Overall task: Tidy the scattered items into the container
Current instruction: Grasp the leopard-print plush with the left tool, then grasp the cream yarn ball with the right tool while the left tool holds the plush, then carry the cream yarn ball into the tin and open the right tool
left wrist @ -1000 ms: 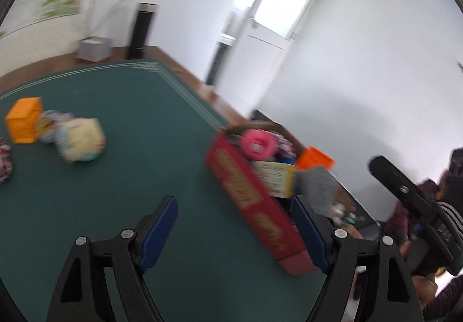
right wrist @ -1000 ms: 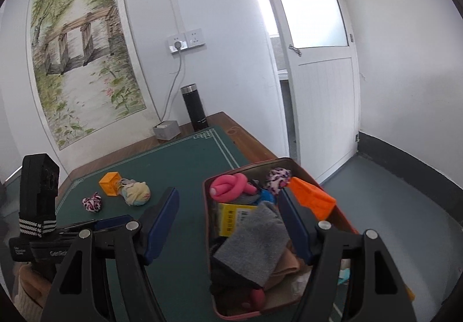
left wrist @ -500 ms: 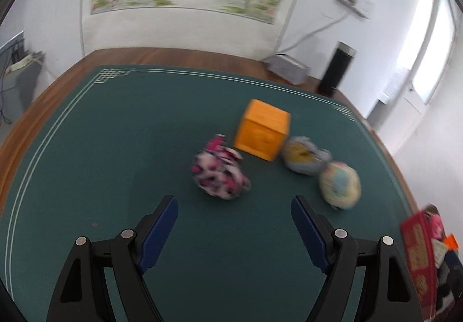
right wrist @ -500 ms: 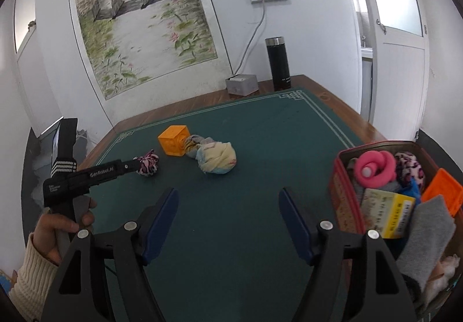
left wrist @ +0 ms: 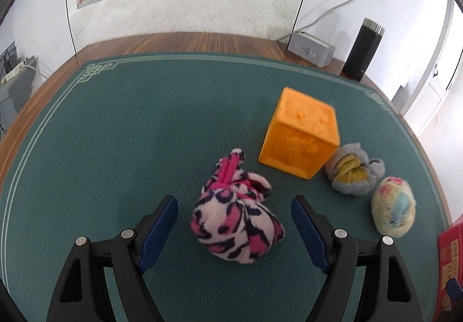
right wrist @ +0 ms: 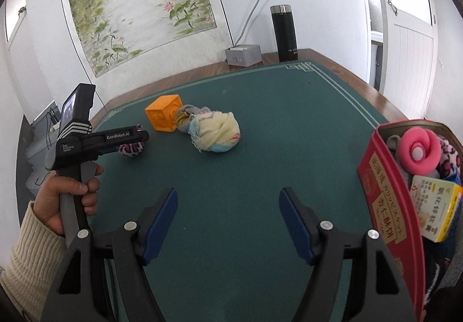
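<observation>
A pink and black leopard-print fabric bundle point(left wrist: 235, 223) lies on the green mat between the blue pads of my open left gripper point(left wrist: 234, 215), not gripped. Beyond it stand an orange cube point(left wrist: 301, 139), a grey and yellow sock ball point(left wrist: 351, 174) and a pale yellow and blue cloth ball point(left wrist: 393, 210). In the right wrist view my right gripper point(right wrist: 228, 209) is open and empty over bare mat. The red tin container point(right wrist: 385, 206) sits at the right, holding a pink ring toy point(right wrist: 418, 149), a yellow box point(right wrist: 435, 210) and cloths. The left gripper point(right wrist: 139, 133) shows there over the leopard bundle point(right wrist: 131, 149).
A black flask point(right wrist: 285, 29) and a grey box point(right wrist: 243, 55) stand on the wooden table edge by the back wall. The green mat point(right wrist: 275, 125) covers the table. A painted scroll hangs on the wall behind.
My left gripper swung away from the red tin to the scattered items and closed in on the leopard bundle. My right gripper turned left from above the tin to the mat.
</observation>
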Demonstrator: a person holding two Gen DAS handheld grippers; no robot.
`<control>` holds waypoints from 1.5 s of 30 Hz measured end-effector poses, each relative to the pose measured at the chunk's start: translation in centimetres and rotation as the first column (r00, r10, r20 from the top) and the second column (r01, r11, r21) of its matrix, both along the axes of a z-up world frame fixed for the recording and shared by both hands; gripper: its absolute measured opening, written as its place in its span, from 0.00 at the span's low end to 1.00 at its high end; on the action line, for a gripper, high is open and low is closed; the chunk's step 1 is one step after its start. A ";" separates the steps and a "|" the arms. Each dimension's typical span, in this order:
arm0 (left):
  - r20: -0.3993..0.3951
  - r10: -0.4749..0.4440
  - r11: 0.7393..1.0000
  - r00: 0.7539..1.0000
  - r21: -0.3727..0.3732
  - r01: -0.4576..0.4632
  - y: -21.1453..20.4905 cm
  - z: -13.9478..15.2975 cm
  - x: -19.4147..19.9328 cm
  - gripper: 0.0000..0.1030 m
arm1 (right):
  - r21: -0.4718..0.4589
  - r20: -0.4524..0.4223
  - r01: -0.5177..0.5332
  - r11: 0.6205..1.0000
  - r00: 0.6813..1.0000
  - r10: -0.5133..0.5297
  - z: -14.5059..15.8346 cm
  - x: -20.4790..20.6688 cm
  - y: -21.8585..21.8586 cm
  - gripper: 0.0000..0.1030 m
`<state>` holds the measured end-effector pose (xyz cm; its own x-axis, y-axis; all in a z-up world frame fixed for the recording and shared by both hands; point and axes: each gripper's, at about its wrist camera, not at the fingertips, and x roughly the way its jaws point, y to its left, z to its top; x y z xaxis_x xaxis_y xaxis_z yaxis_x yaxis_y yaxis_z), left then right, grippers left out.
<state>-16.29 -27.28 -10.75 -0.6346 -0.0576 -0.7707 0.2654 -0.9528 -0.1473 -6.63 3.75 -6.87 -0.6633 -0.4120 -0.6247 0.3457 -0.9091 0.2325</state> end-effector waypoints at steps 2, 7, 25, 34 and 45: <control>0.000 -0.002 1.000 1.000 -0.013 0.002 0.2 0.0 0.0 0.79 | 0.003 0.016 0.000 1.000 1.000 0.000 -0.5 -0.3 -0.1 0.74; -0.005 -0.009 0.999 1.000 -0.032 0.009 0.5 -0.1 0.1 0.54 | 0.024 0.029 -0.006 1.000 1.000 0.005 -1.3 -0.5 -0.6 0.74; -0.084 -0.003 1.000 0.996 0.025 0.005 0.5 2.2 2.0 0.47 | 0.042 0.119 -0.072 0.996 0.991 0.067 -1.5 -3.4 -3.3 0.74; -0.092 -0.001 0.997 0.996 0.074 0.008 0.0 2.7 2.2 0.47 | -0.103 0.227 -0.024 0.994 0.973 0.047 -2.5 -12.4 -5.5 0.74; -0.068 -0.005 0.994 0.998 0.107 0.012 0.0 2.0 1.7 0.47 | -0.077 0.231 -0.011 0.997 0.973 0.029 -3.4 -14.0 -6.7 0.71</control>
